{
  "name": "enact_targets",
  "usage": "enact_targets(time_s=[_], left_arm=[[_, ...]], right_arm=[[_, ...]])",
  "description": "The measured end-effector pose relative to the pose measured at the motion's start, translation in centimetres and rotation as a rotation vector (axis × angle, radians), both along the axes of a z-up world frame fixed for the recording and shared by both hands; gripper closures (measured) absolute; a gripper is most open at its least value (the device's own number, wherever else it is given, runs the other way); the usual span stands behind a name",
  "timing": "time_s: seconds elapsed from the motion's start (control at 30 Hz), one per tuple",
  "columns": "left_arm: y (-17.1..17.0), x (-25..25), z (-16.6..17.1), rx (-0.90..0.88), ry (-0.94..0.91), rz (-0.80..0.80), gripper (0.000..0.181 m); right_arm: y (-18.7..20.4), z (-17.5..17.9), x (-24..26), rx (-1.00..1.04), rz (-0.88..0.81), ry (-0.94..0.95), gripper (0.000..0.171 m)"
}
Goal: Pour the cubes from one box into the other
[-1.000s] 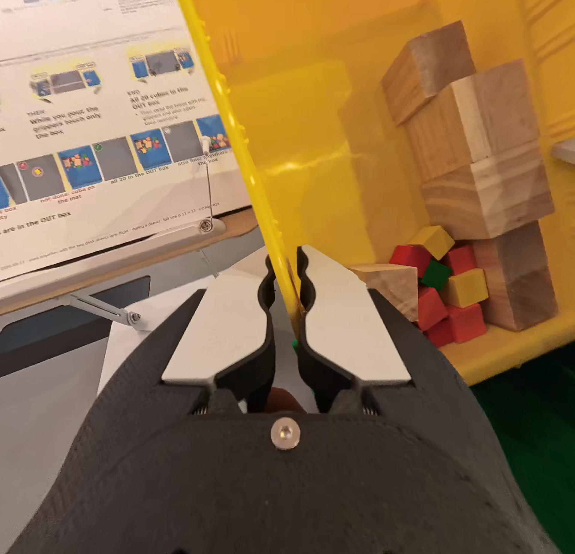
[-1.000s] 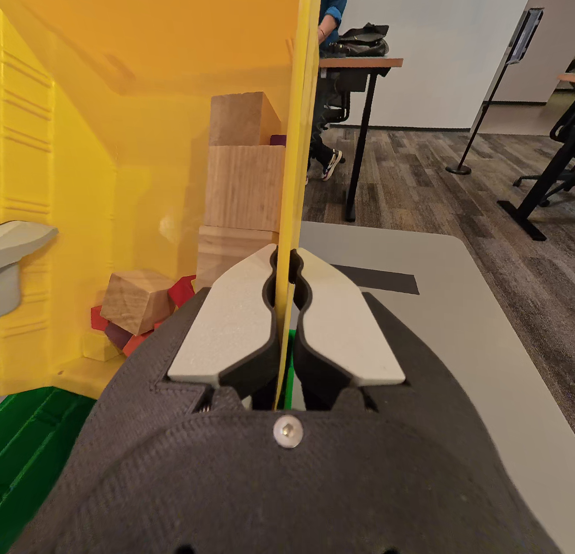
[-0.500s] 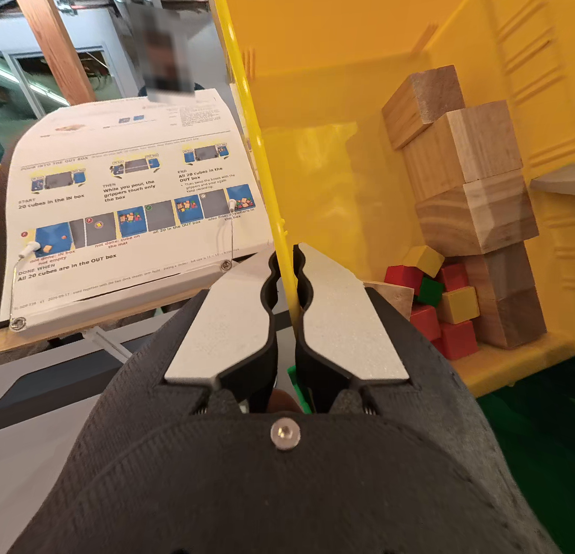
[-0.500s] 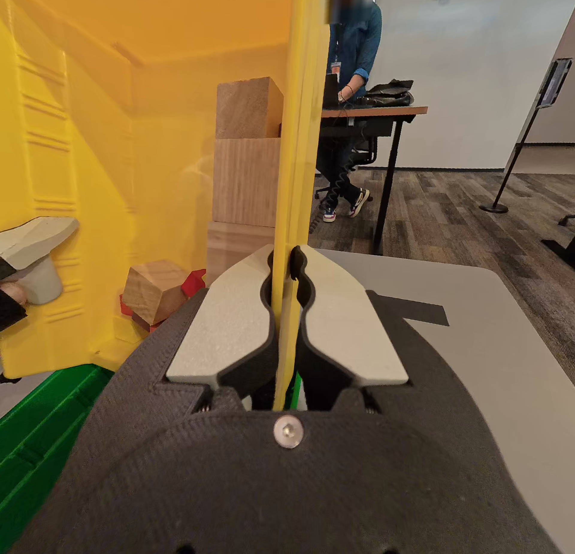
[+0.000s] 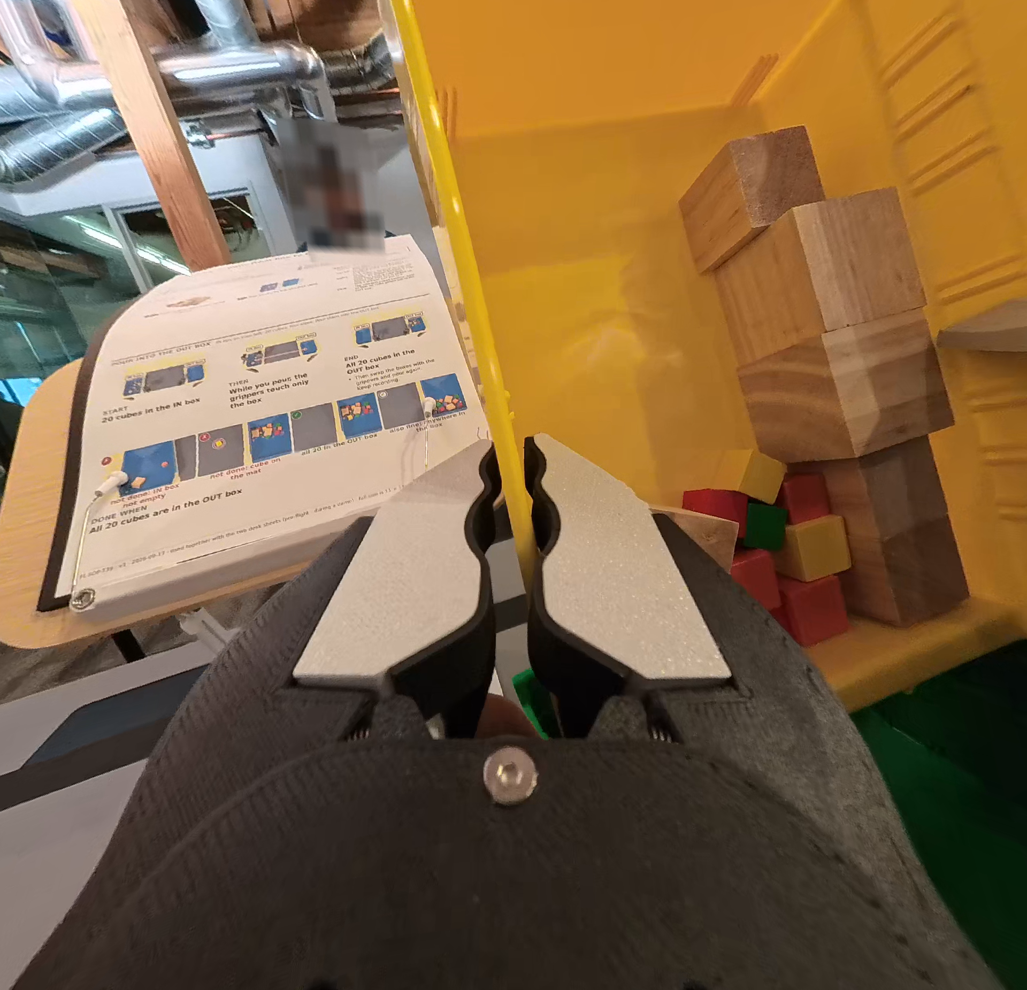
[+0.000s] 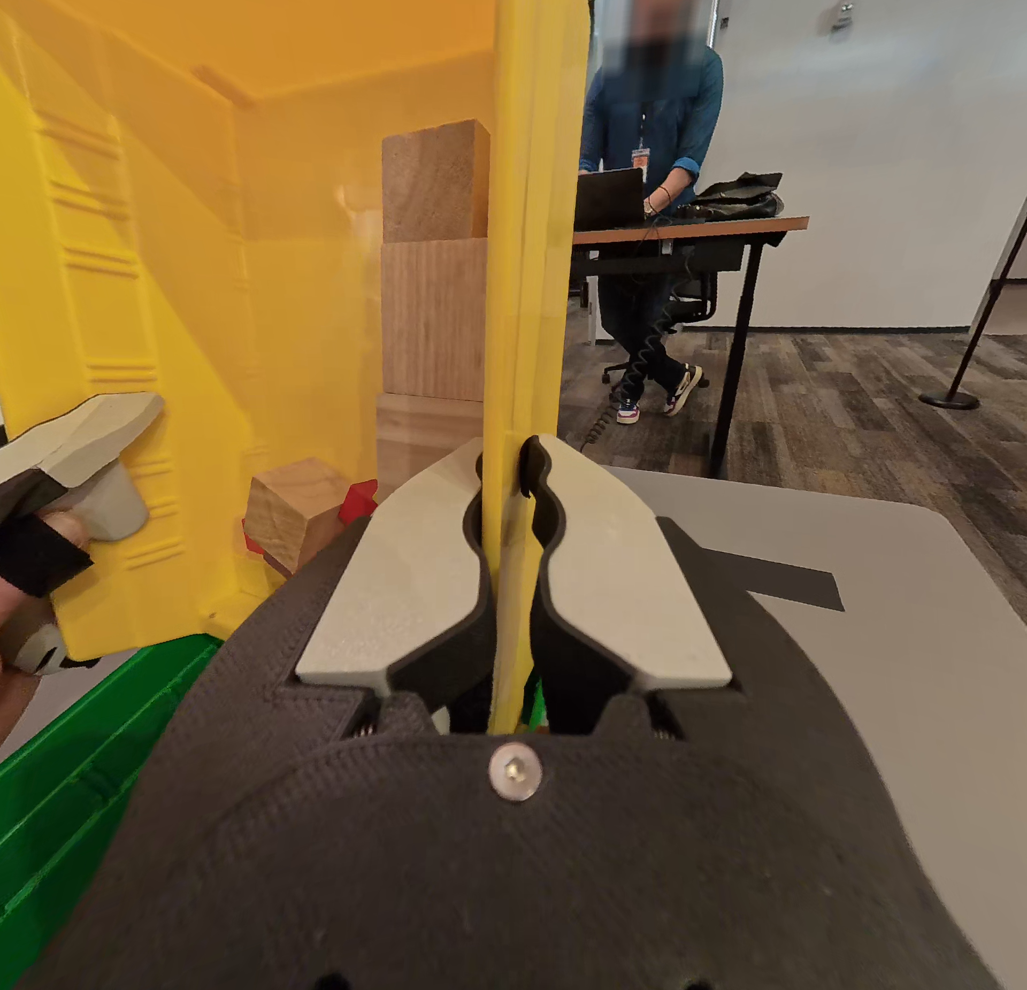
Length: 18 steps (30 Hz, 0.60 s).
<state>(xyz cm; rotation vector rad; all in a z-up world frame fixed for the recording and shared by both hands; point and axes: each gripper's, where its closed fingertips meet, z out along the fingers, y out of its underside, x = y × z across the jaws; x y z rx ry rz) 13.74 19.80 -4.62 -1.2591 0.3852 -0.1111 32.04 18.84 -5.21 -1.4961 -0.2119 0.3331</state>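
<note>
A yellow box [image 5: 600, 196] is tipped steeply, held by both grippers. My left gripper [image 5: 511, 452] is shut on its near side wall. My right gripper [image 6: 503, 452] is shut on the opposite wall [image 6: 528, 241]. Several large wooden cubes [image 5: 822, 319] stand stacked against the box's lower wall, with small red, yellow and green cubes [image 5: 778, 541] piled beside them. The wooden cubes also show in the right wrist view [image 6: 433, 307]. A green box [image 6: 78, 752] lies just below the yellow box's lower edge; it also shows in the left wrist view [image 5: 956, 741]. The left gripper's finger [image 6: 94, 435] shows in the right wrist view.
An instruction sheet on a stand [image 5: 255, 424] is behind the left gripper. The grey table [image 6: 889, 657] bears a strip of black tape [image 6: 778, 580]. A person [image 6: 650, 196] works at a desk [image 6: 689, 230] on the wooden floor beyond.
Both grippers have tilted upward with the yellow box, so more of the room shows behind. The cubes stay piled in the same corner of the box.
</note>
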Motion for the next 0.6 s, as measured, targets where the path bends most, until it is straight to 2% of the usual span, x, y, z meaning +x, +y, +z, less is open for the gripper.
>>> enact_targets(time_s=[0.6], left_arm=[[-1.9, 1.0, 1.1, 0.161, 0.004, 0.019, 0.171]], right_arm=[[-0.7, 0.6, 0.6, 0.085, 0.124, 0.050, 0.163]])
